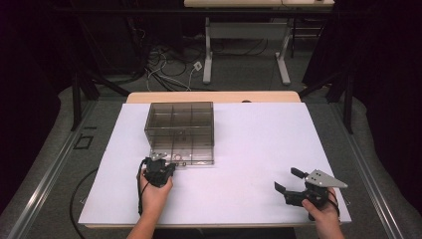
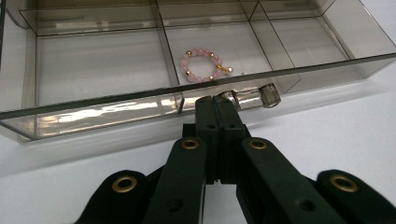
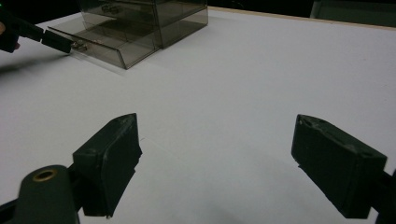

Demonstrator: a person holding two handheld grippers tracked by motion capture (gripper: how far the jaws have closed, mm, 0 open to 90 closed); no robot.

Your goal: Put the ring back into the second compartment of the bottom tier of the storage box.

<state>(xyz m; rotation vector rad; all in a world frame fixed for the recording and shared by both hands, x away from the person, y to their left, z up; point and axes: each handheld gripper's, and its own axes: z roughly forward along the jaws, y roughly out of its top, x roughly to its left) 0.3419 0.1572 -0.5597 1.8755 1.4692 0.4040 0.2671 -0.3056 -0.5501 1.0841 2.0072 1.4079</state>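
Note:
A smoky clear drawer box [image 1: 181, 122] stands on the white table top, with its bottom drawer [image 2: 102, 70] pulled out toward me. A pink bead bracelet [image 2: 203, 65] with gold beads lies in the drawer's middle compartment. My left gripper [image 2: 217, 103] is shut, its tips pinched at the base of the drawer's clear knob [image 2: 261, 96]. In the high view the left gripper [image 1: 166, 160] sits at the drawer's front left. From the right gripper view the left gripper [image 3: 56, 41] meets the knob [image 3: 79, 45]. My right gripper [image 1: 288, 180] hovers open and empty near the front right, its jaws wide apart [image 3: 219, 158].
The white table top [image 1: 249, 149] stretches between the box and the right gripper. Beyond its far edge are a dark floor with cables [image 1: 169, 69] and the legs of another table [image 1: 208, 50]. Dark frame posts stand at both sides.

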